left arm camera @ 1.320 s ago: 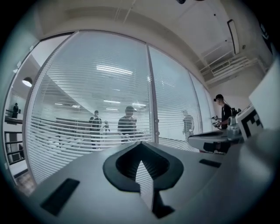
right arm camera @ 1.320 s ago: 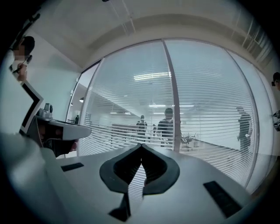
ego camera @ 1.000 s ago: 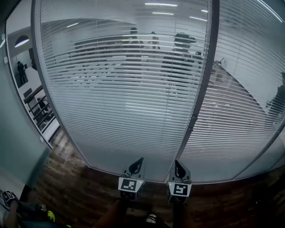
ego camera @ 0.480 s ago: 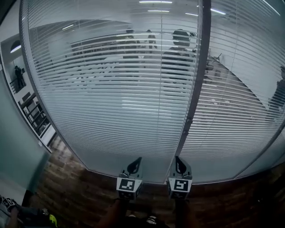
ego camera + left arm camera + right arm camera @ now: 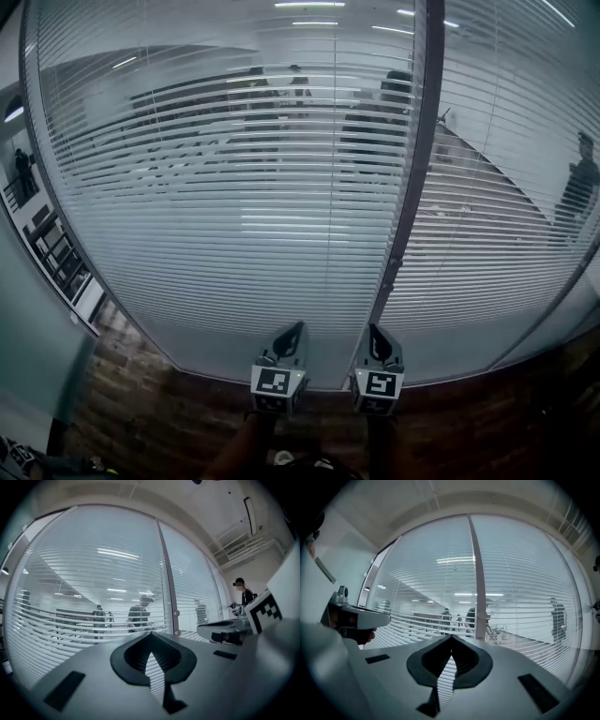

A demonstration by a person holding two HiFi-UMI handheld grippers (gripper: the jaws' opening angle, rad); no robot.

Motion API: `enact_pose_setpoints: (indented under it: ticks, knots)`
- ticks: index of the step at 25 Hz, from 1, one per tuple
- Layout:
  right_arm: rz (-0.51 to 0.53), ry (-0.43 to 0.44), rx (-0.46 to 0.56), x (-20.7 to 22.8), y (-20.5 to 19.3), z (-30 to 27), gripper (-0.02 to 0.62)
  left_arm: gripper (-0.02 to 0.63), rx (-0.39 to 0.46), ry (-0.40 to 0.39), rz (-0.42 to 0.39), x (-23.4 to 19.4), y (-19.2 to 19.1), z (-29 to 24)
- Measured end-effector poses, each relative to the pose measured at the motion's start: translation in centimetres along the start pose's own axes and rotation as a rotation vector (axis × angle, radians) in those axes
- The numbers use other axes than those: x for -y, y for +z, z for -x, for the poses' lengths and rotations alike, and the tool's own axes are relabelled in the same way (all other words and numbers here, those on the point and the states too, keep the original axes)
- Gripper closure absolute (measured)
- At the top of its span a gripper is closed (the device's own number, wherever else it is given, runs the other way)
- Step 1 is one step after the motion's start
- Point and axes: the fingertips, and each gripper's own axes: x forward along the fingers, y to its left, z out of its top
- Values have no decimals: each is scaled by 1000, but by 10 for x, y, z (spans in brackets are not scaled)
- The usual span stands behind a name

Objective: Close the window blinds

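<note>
While the window blinds (image 5: 234, 187) hang straight ahead with slats partly open, the left gripper (image 5: 291, 339) has its fingers clenched on nothing, and the right gripper (image 5: 378, 342) beside it is clenched empty too.

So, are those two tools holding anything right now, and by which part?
Nothing is held. The left tool and the right tool both have their jaws together with nothing between them, and both point toward the blinds.

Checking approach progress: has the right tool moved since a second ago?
Yes: the right tool has advanced toward the blinds, its tip now reaching higher above the bottom rail beside the mullion.
</note>
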Motion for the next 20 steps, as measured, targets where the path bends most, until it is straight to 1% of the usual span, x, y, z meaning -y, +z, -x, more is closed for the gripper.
enact_pose_setpoints:
  ticks: [5,8,11,14,16,20]
  knots:
    - [91,-68,-19,-3,2,-4,592,606,-5,-38,2,-6,-1,-4]
    - [73,-68,-27,-13,-2,-8,592,604,-3,-55,8,-13,-3,-5]
    - [40,-71,-25,-23,-9,-6,594,604,0,-87,7,-19,-8,-2]
    - [30,-75,-33,-35,-17,3,592,604,-18,-108,12,-29,-17,3]
    - [16,-87,-32,-32,-17,1,592,604,-28,-112,8,-32,-20,-2]
    - [8,-110,-19,-12,-8,-5,593,604,-37,-112,1,-25,-18,-13]
